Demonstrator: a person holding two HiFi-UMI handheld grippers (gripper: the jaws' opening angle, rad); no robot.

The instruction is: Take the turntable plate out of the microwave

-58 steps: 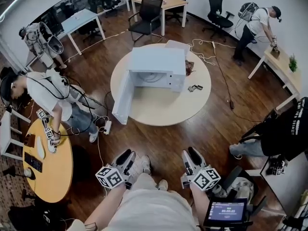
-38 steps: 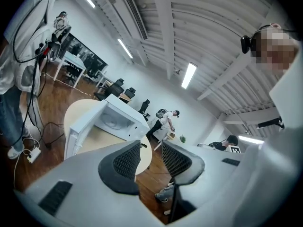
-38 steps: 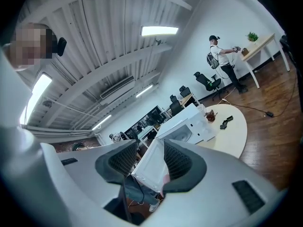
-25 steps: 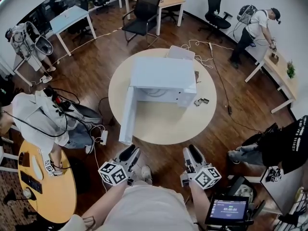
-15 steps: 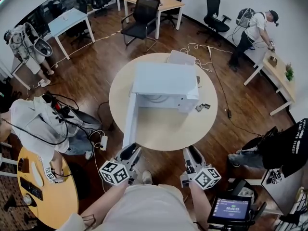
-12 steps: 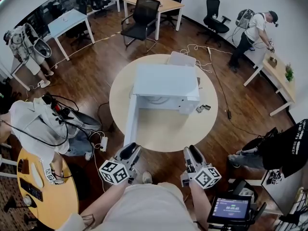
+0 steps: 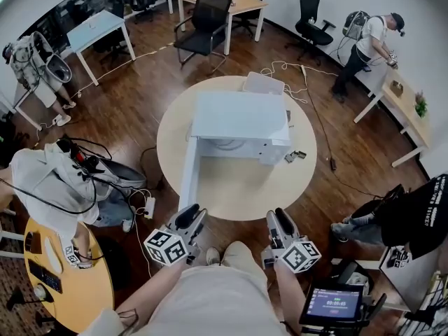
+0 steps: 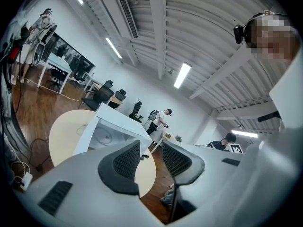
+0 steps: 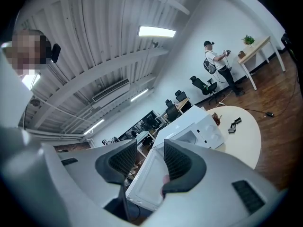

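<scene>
Pointing toward microwave (image 7: 238,117): left gripper (image 7: 189,214), right gripper (image 7: 280,217); fingers (image 8: 127,159) apart

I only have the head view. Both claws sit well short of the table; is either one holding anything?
Observer: The left gripper view shows the left claw with its jaws apart and nothing between them.
Operator: And the right one?
Observer: In the right gripper view the right claw is open and empty too.
Operator: From above I can't see inside. Is the plate in there?
Observer: The left gripper view looks into the open microwave and shows a round outline on the cavity floor, probably the turntable plate.
</scene>
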